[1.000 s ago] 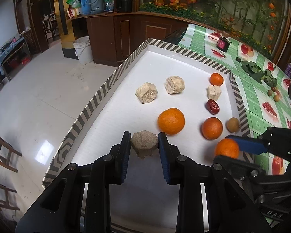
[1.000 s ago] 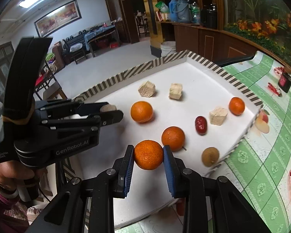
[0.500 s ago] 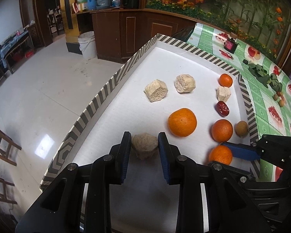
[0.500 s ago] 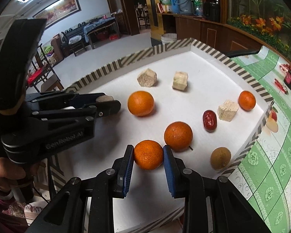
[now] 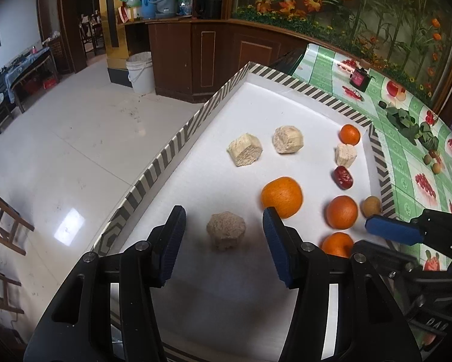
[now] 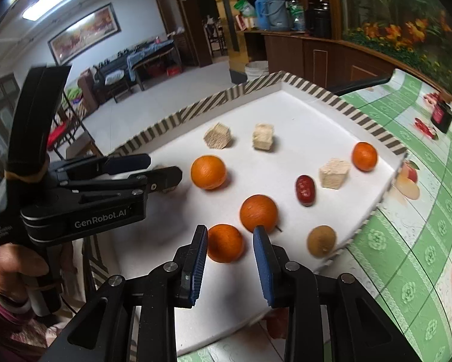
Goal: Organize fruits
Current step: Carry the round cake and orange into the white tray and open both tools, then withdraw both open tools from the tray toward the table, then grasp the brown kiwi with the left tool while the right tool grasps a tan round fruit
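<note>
Large room with a pale tiled floor, a dark wood counter and a white bucket by it. On a table under a green fruit-print cloth, a white tray with a striped rim.

Spread over the tray: two pale chunks side by side toward the far end, a third pale chunk by the right rim with a small orange just beyond it and a red date just in front. Nearer in, a big orange mid-tray, a second orange to its right, and a brown round fruit close to the rim.

Left gripper held in a hand, angled down over the near left part of the tray, jaws opening. Between them a brown chunk, resting on the tray, clear of both blue pads.

Right gripper angled down at the near right part, only narrowly parted. Between its pads the nearest orange, sitting on the tray just in front of the second orange; left pad right at its skin, a slim gap showing on the other side, so no firm clamp to be seen.
</note>
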The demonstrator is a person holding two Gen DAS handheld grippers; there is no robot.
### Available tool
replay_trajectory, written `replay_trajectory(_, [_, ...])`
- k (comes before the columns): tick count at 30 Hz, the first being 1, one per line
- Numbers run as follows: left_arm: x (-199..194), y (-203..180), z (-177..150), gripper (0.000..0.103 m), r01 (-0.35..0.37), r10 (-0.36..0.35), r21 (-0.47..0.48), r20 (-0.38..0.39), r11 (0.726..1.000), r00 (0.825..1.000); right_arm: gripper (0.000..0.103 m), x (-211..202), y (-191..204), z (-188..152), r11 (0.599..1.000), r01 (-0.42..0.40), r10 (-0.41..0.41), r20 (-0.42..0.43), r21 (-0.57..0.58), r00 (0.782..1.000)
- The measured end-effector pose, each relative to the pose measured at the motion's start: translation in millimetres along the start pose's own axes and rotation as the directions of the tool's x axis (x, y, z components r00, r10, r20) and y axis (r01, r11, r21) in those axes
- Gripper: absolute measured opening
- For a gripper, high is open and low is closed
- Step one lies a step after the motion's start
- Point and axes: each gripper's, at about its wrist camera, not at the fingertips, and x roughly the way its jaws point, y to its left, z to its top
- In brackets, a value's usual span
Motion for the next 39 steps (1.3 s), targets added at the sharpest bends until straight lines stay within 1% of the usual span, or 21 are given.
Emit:
replay_trajectory(4, [-8,-11,3,0.054,0.0,-0.001,0.019,0.026,1.0,1.0,0.03,-11,-9,-2,0.999,0.003,-0.004,0.022,0.037,1.0])
replay_trajectory(10, [-13,-37,7,0.053,0.041,-0.043,0.054,0.037,0.998,0.998,0.03,-28,-34,-12,0.995,0.036,-0.04,0.041,0.092,0.998])
replay_trajectory(15, [-14,-76,13,0.053,0.112,-0.115,0.107,0.024,0.988,0.993,0.03,-46,-68,-27,0.982,0.076,-0.086,0.048,0.171,0.995])
replay_trajectory(19, [-13,-114,19,0.053,0.177,-0.179,0.162,-0.002,0.971,0.984,0.03,-64,-104,-40,0.964,0.14,-0.153,0.039,0.226,0.988])
replay_trajectory(20, [-12,-122,20,0.053,0.189,-0.191,0.171,-0.008,0.967,0.982,0.033,-69,-115,-43,0.957,0.157,-0.171,0.037,0.243,0.985])
replay_trajectory(21, [-12,-136,21,0.053,0.213,-0.213,0.189,-0.02,0.959,0.977,0.034,-73,-126,-46,0.95,0.174,-0.189,0.034,0.259,0.981])
replay_trajectory(23, [-10,-157,23,0.053,0.236,-0.234,0.22,-0.038,0.946,0.972,0.035,-82,-149,-54,0.931,0.22,-0.236,0.021,0.29,0.971])
replay_trajectory(24, [-10,-166,24,0.053,0.252,-0.247,0.23,-0.049,0.94,0.968,0.035,-88,-163,-59,0.918,0.248,-0.265,0.013,0.31,0.964])
replay_trajectory(26, [-10,-181,27,0.053,0.286,-0.277,0.241,-0.072,0.928,0.958,0.035,-99,-185,-67,0.897,0.28,-0.302,0.012,0.341,0.953])
replay_trajectory(30, [-12,-218,36,0.053,0.339,-0.323,0.276,-0.106,0.899,0.941,0.035,-123,-242,-80,0.829,0.366,-0.401,-0.008,0.423,0.916])
replay_trajectory(31, [-12,-227,38,0.053,0.346,-0.329,0.288,-0.108,0.893,0.938,0.035,-129,-259,-84,0.806,0.388,-0.426,-0.019,0.447,0.905])
replay_trajectory(35, [-10,-257,46,0.053,0.357,-0.339,0.323,-0.111,0.877,0.934,0.036,-146,-306,-96,0.741,0.422,-0.479,-0.029,0.522,0.877])
replay_trajectory(37, [-5,-273,51,0.053,0.368,-0.346,0.329,-0.125,0.87,0.93,0.036,-152,-320,-97,0.731,0.419,-0.486,-0.02,0.539,0.874])
replay_trajectory(39, [1,-291,57,0.053,0.381,-0.355,0.335,-0.137,0.862,0.925,0.036,-153,-329,-94,0.736,0.416,-0.486,-0.011,0.534,0.874])
